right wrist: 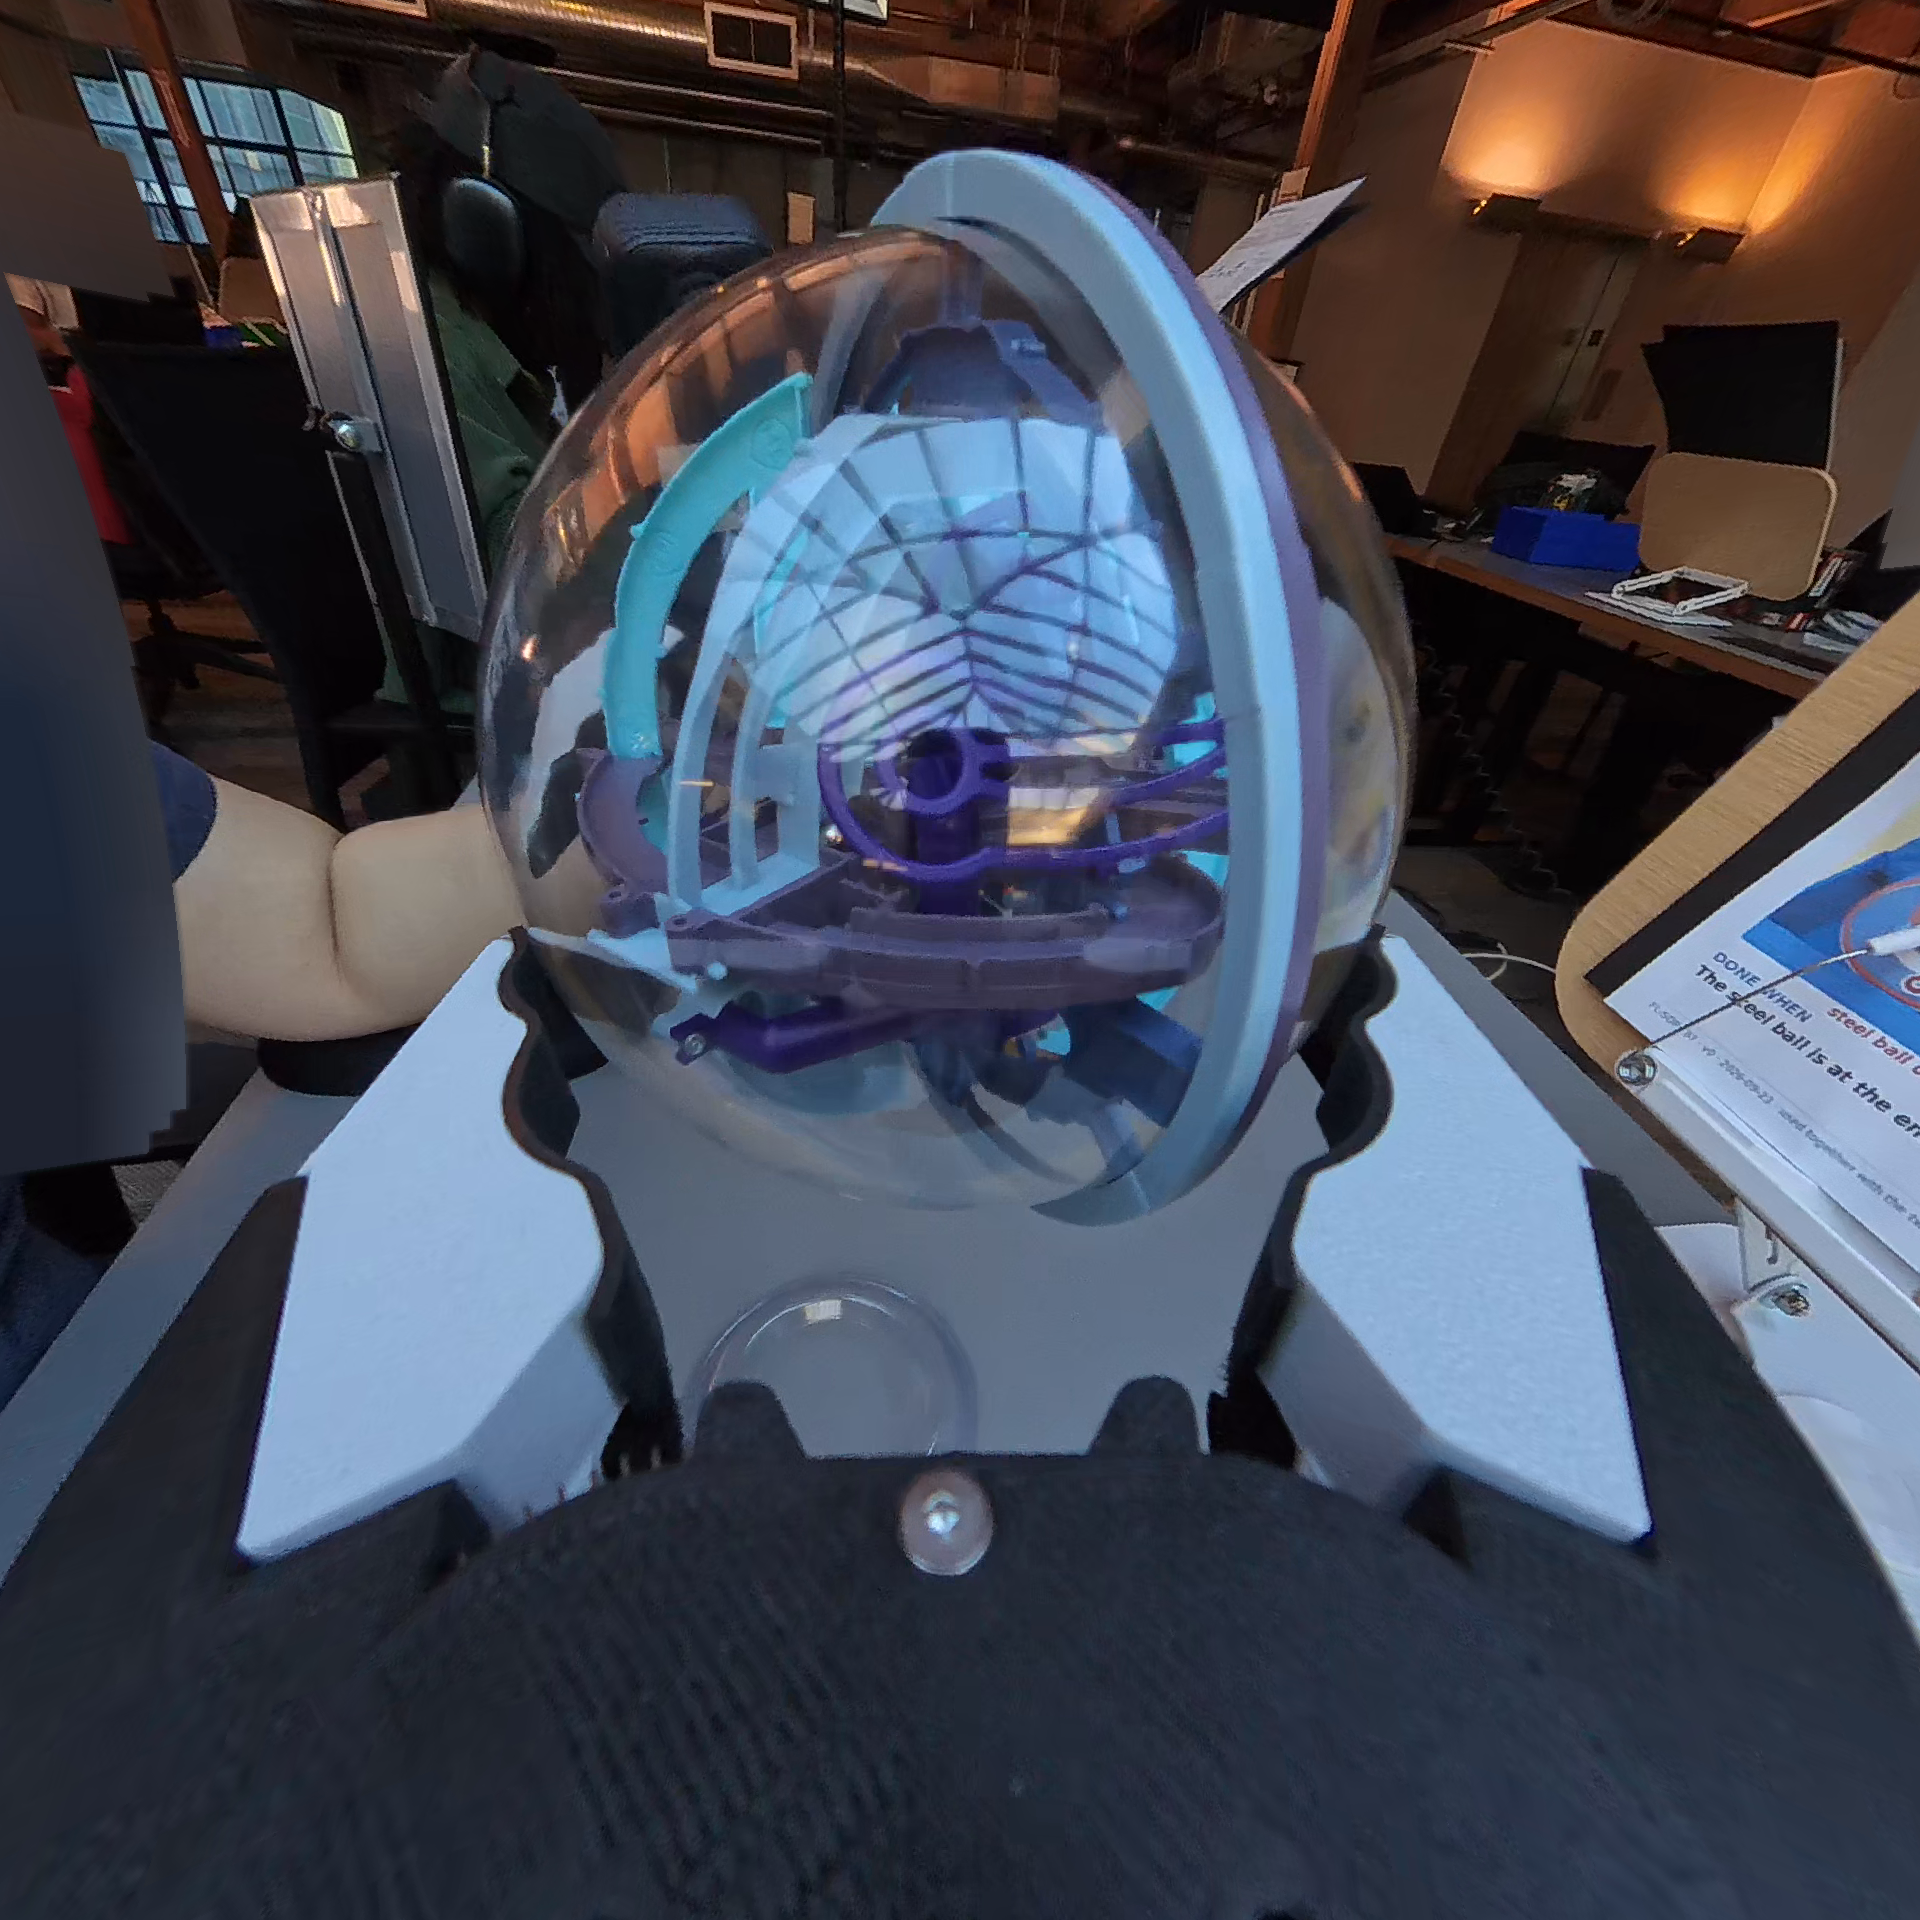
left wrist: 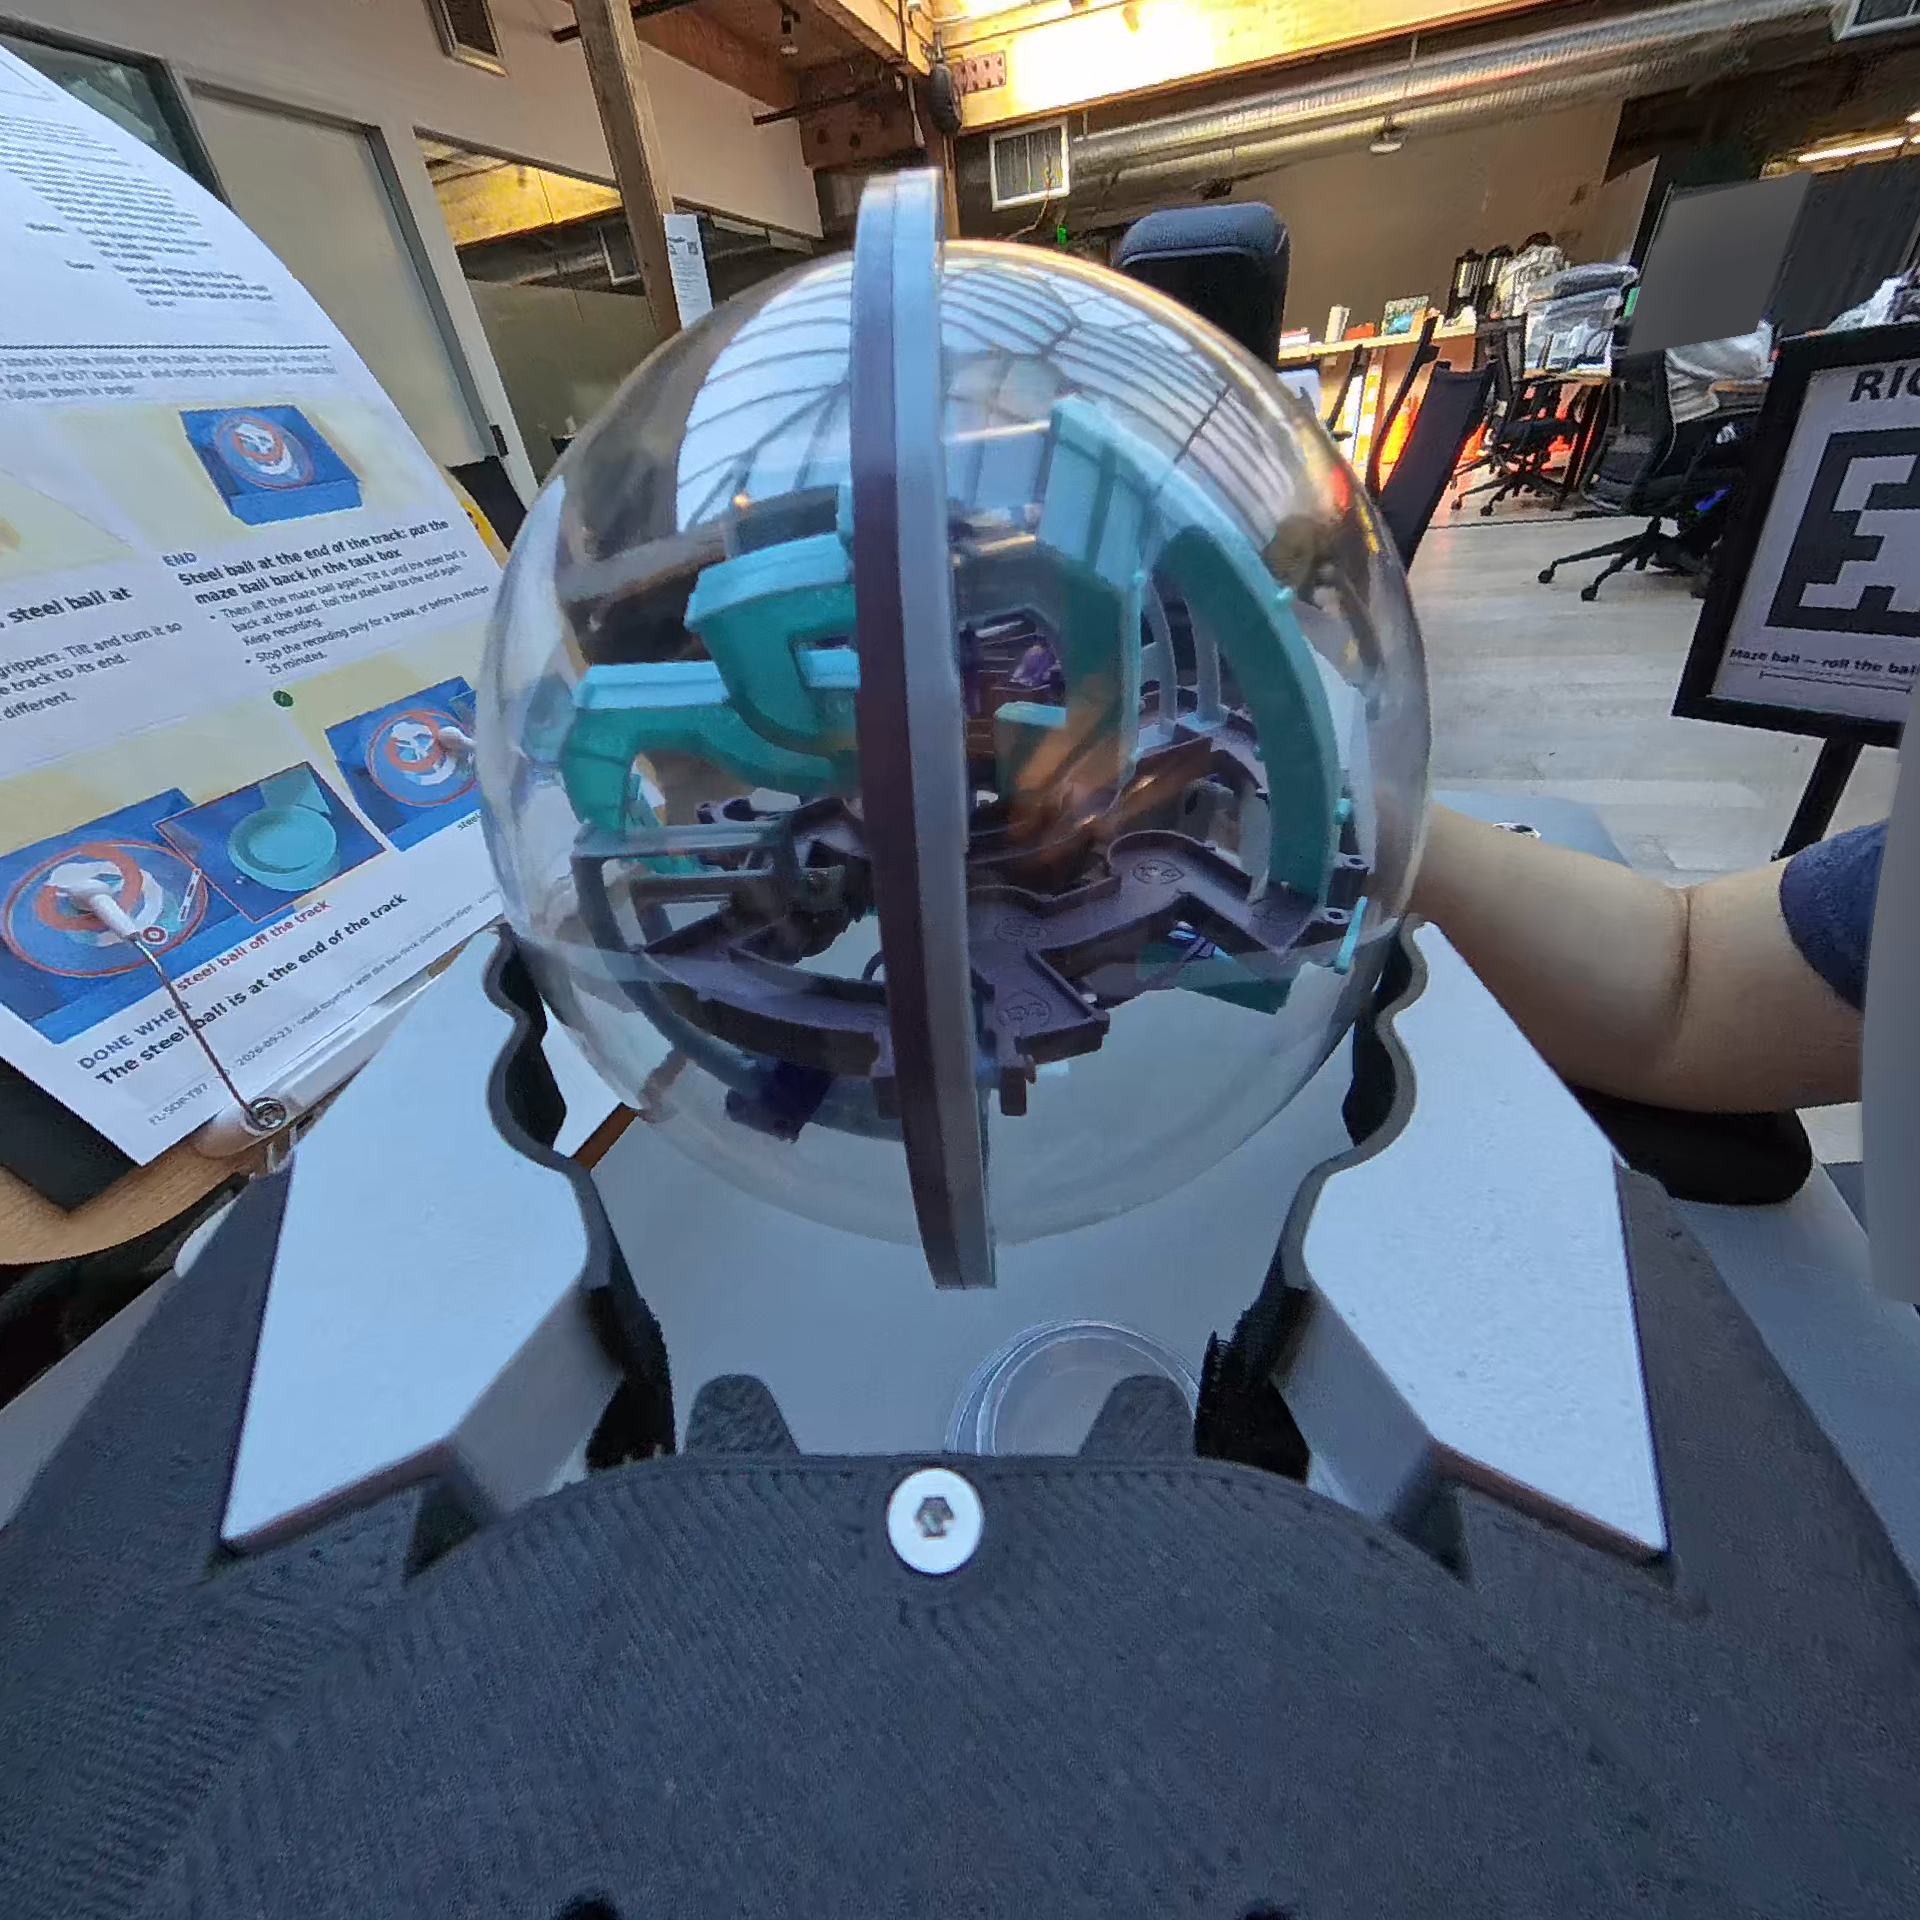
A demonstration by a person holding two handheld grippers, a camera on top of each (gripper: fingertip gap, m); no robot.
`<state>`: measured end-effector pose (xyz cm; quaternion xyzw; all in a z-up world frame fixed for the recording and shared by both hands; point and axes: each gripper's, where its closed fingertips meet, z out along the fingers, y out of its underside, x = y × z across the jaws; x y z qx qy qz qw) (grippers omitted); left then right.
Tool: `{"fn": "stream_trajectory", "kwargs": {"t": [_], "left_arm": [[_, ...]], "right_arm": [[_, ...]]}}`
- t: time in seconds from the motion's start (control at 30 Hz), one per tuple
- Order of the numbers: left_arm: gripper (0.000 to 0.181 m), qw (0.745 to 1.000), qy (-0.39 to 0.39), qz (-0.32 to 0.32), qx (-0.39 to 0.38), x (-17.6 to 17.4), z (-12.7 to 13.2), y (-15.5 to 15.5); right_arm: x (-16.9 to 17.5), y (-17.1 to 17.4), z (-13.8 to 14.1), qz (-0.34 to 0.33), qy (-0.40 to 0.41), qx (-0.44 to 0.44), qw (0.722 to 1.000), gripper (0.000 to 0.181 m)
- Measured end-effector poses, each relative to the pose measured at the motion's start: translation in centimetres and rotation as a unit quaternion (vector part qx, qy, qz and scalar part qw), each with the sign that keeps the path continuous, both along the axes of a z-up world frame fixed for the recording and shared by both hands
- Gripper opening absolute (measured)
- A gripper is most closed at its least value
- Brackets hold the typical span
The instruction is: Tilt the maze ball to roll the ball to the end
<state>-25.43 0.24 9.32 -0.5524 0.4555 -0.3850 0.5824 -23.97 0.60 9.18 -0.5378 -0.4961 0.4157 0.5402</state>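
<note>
The maze ball (left wrist: 951,743), a clear sphere with a grey equator ring (left wrist: 914,727), was held aloft between the left gripper (left wrist: 951,997) and the right gripper (right wrist: 940,997), each clamped on its lower sides. The smooth, rigid, light shell was judged slippery, best gripped below the middle. A clear stand (right wrist: 836,1361) was seen beneath.

Steel ball position inside the maze ball (left wrist: 951,748): indeterminate. Instruction sheet (left wrist: 197,582) and marker sign (left wrist: 1829,540): truncated by frame edges.
</note>
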Motion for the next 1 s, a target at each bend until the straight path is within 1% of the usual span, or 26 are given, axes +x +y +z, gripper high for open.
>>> {"fn": "stream_trajectory", "kwargs": {"t": [0.17, 0.37, 0.63, 1.0], "left_arm": [[0.153, 0.999, -0.012, -0.028, 0.012, -1.9, 0.3, -0.2], [0.153, 0.997, -0.008, -0.054, 0.051, -4.4, 1.2, -1.5], [0.153, 0.995, -0.013, -0.088, 0.033, -6.8, 1.6, -2.7], [0.153, 0.997, 0.01, -0.075, 0.031, -8.1, 1.8, -3.0]], "right_arm": [[-2.0, -0.3, 0.4, -0.026, 0.002, 0.013, 1.0, 0.147], [-4.5, -1.7, 1.3, -0.05, 0.019, 0.055, 0.997, 0.147], [-6.9, -2.9, 1.8, -0.081, 0.056, 0.042, 0.994, 0.147], [-8.4, -3.1, 0.6, -0.063, 0.106, 0.006, 0.992, 0.147]]}}
